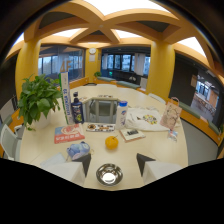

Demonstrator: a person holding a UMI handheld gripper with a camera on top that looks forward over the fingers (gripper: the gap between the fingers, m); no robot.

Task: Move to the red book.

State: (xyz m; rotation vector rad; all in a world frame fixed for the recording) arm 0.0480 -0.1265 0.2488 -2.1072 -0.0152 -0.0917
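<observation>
The tool (113, 163) is open, its two fingers spread either side of a metal bowl (109, 173) on the pale surface (160, 145). The red book (68, 133) lies flat far left of the fingers, beyond an orange (111, 142), near a potted plant (37, 98)

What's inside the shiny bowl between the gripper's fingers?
The metal bowl looks empty: only bright reflections show inside. It sits between the open gripper fingers. Whatever lies under it on the table is hidden.
</observation>
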